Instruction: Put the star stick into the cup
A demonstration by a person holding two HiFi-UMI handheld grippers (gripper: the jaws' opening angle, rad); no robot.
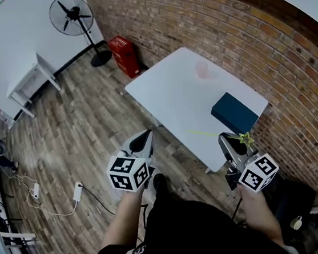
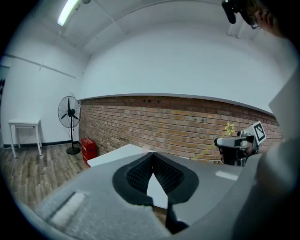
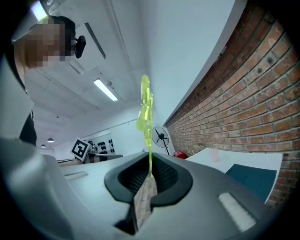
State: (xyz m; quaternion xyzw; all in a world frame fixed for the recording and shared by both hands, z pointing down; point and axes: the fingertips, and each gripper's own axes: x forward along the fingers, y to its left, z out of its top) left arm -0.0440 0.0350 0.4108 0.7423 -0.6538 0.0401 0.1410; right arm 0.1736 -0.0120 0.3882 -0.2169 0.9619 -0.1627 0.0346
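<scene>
By brick wall [image 1: 263, 36], table [image 1: 167, 96] with cup [image 1: 201, 70]

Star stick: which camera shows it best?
The right gripper view. The star stick stands up big in the middle, pinched in the right gripper. The head view shows it small and thin by that gripper. The left gripper view shows it tiny, far off at the right.

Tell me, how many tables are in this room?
2. A large white table stands beside the brick wall; a small white table stands near the fan. Others may lie outside the views.
</scene>
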